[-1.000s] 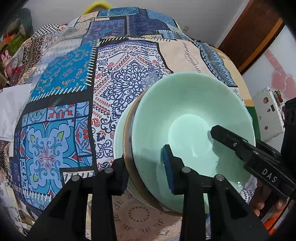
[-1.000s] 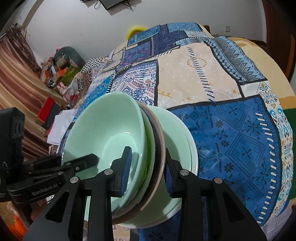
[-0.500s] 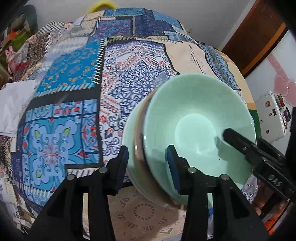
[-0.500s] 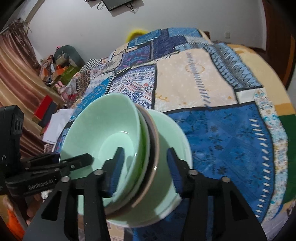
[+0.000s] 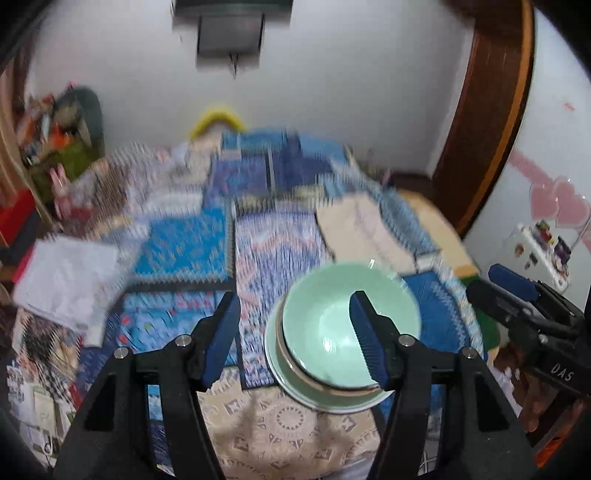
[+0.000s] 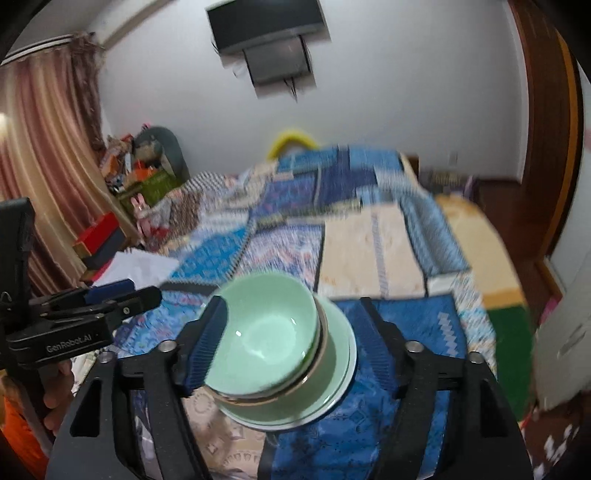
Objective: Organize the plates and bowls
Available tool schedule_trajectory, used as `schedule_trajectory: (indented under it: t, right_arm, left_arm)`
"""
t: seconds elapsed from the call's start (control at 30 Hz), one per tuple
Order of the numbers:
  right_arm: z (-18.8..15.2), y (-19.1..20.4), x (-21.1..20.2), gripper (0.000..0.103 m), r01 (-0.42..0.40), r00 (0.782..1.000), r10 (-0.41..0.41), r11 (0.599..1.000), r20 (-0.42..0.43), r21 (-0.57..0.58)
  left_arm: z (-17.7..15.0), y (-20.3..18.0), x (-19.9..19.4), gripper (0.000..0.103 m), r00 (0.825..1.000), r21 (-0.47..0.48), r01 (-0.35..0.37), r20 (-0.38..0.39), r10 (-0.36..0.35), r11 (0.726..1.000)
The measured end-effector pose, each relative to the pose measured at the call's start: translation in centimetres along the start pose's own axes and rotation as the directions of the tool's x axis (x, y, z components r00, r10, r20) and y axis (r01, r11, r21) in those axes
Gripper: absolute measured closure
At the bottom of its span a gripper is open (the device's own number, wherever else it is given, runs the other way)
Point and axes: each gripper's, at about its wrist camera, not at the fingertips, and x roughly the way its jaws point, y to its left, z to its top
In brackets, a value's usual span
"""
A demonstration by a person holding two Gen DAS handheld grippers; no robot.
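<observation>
A stack of dishes rests on the patchwork cloth [image 5: 177,258]: a mint green bowl [image 5: 332,317] on top, a brown-rimmed dish [image 5: 295,369] under it and a wide green plate [image 5: 280,376] at the bottom. My left gripper [image 5: 295,332] hovers above the stack, its jaws opening, its pads clear of the rims. The right wrist view has the same bowl [image 6: 269,328] and plate [image 6: 332,384] below my right gripper [image 6: 293,343], which is also opening and touches nothing. Each gripper appears in the other's view: the right gripper [image 5: 495,290] and the left gripper [image 6: 140,291].
A white sheet [image 5: 66,280] lies at the cloth's left edge. Clutter and boxes [image 6: 136,173] stand by the curtain [image 6: 48,155]. A wall screen [image 6: 266,26] hangs ahead, and a wooden door frame [image 5: 484,129] and a white box [image 5: 535,251] are at the right.
Both grippers released the rims of the stack, opened wider and rose back from it. The stack now sits smaller and lower in both views.
</observation>
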Motion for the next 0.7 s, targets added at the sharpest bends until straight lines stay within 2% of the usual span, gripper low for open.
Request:
schedule_trajectory:
  t: [0.13,0.2,0.27,0.33,0.4,0.43,0.53,0.7]
  right_arm:
    - [0.6,1.0,-2.9,0.027,0.002,0.997,0.002,0.999,0.082,-0.039]
    - [0.7,1.4,-4.4,0.02,0.003,0.992,0.004,0.998,0.125,-0.055]
    - [0.8,1.8,-5.8,0.018,0.011,0.985,0.001,0.997,0.172,-0.071]
    - [0.9,2.2,-7.1,0.015,0.015,0.977,0.003,0.996,0.212,-0.083]
    - [0.9,2.5,-8.1,0.002,0.015,0.97,0.007,0.996,0.244,-0.085]
    - [0.9,2.6,-8.7,0.0,0.015,0.964,0.007,0.996,0.265,-0.084]
    - [0.8,2.9,-9.6,0.0,0.024,0.954,0.007,0.995,0.3,-0.102]
    - [0.6,3.3,-10.1,0.0,0.04,0.946,-0.001,0.993,0.324,-0.114]
  left_arm:
    - [0.4,-0.8,-4.9,0.032,0.99,0.031,-0.006,0.144,0.002,0.999]
    - [0.4,-1.1,-6.8,0.028,0.981,0.043,-0.002,0.192,-0.006,0.999]
    - [0.4,-1.3,-8.3,0.018,0.973,0.053,0.01,0.228,-0.021,0.999]
    - [0.0,-1.6,-10.1,0.017,0.959,0.059,0.002,0.282,-0.019,0.998]
    - [-0.3,-1.9,-11.4,0.011,0.948,0.07,-0.01,0.319,-0.013,0.997]
    - [-0.5,-2.1,-12.0,0.007,0.941,0.074,-0.011,0.337,-0.015,0.997]
    - [-1.1,-2.3,-13.4,0.002,0.925,0.072,-0.019,0.38,-0.01,0.997]
    - [-1.8,-2.7,-14.5,0.001,0.909,0.092,-0.037,0.416,-0.005,0.995]
